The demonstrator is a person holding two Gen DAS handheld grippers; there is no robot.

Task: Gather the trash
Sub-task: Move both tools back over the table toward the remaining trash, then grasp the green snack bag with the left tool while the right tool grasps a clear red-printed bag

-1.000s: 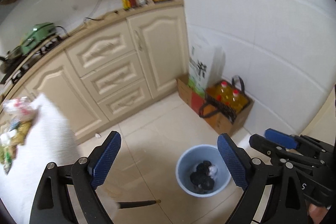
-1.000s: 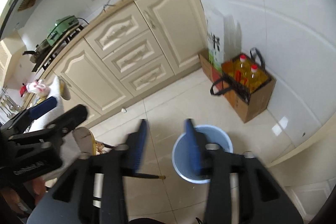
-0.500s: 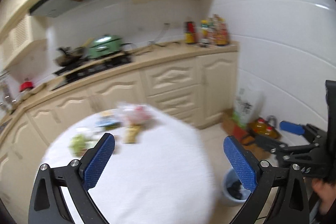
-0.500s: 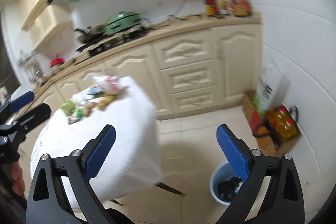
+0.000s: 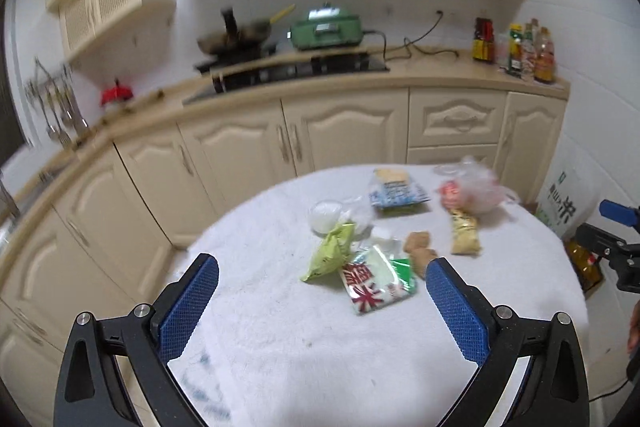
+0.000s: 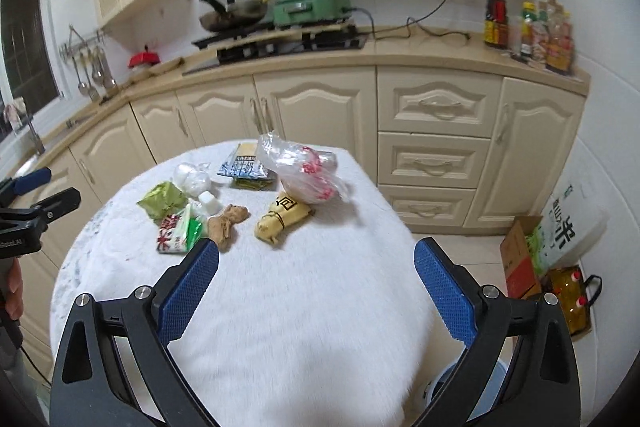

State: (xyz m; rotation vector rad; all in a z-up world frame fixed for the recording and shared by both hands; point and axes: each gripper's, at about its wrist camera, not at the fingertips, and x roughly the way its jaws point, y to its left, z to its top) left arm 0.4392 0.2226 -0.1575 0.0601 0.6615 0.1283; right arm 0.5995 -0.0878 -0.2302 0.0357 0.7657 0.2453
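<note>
A round table under a white cloth (image 5: 360, 355) carries the trash: a green packet (image 5: 330, 253), a red, white and green wrapper (image 5: 376, 281), a brown crumpled lump (image 5: 418, 247), a yellow packet (image 5: 464, 231), a clear bag with red print (image 5: 474, 191), a blue-white packet (image 5: 396, 191) and white tissue (image 5: 326, 215). My left gripper (image 5: 322, 265) hangs open above the near side of the pile, holding nothing. My right gripper (image 6: 317, 247) is open and empty too, short of the brown lump (image 6: 226, 221) and the yellow packet (image 6: 282, 219). The blue bin (image 6: 434, 393) peeks out below the table edge.
Cream cabinets (image 6: 434, 159) and a counter with a stove, a pan and a green cooker (image 6: 312, 3) run behind the table. Sauce bottles (image 6: 528, 27) stand at the counter's right end. A cardboard box (image 6: 520, 259), a rice bag and oil bottles sit on the floor at right.
Both views have swung up and away from the floor bin to the table with the trash. The right jaws have spread from narrow to wide; the left jaws stay wide.
</note>
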